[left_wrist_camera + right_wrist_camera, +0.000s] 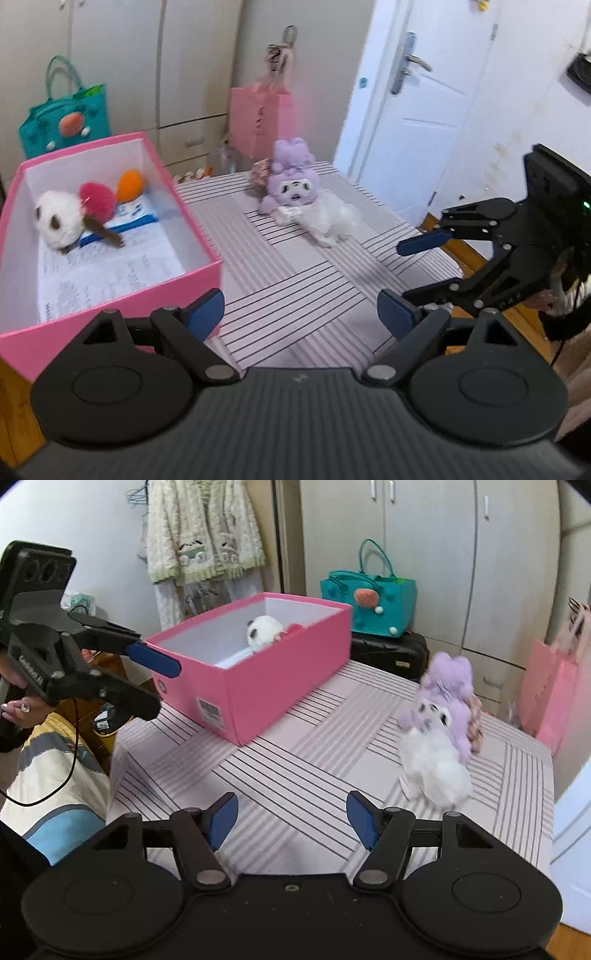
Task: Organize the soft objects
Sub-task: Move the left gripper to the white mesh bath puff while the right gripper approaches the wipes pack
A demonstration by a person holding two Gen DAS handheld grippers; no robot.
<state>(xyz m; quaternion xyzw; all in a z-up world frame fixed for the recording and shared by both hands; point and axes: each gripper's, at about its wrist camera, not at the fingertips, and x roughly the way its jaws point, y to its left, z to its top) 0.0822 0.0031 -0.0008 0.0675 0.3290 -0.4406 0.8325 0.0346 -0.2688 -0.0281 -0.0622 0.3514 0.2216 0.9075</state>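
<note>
Plush toy, purple and white, lies on the striped table, well right of the pink box holding a panda, red pompom and orange ball. Left gripper and right gripper are spread wide, empty, nothing between them and the toy.

Beige wardrobe doors with drawers below fill the upper left of the left wrist view, a white door with a metal handle stands upper right, and a cream fleece robe hangs upper left in the right wrist view
</note>
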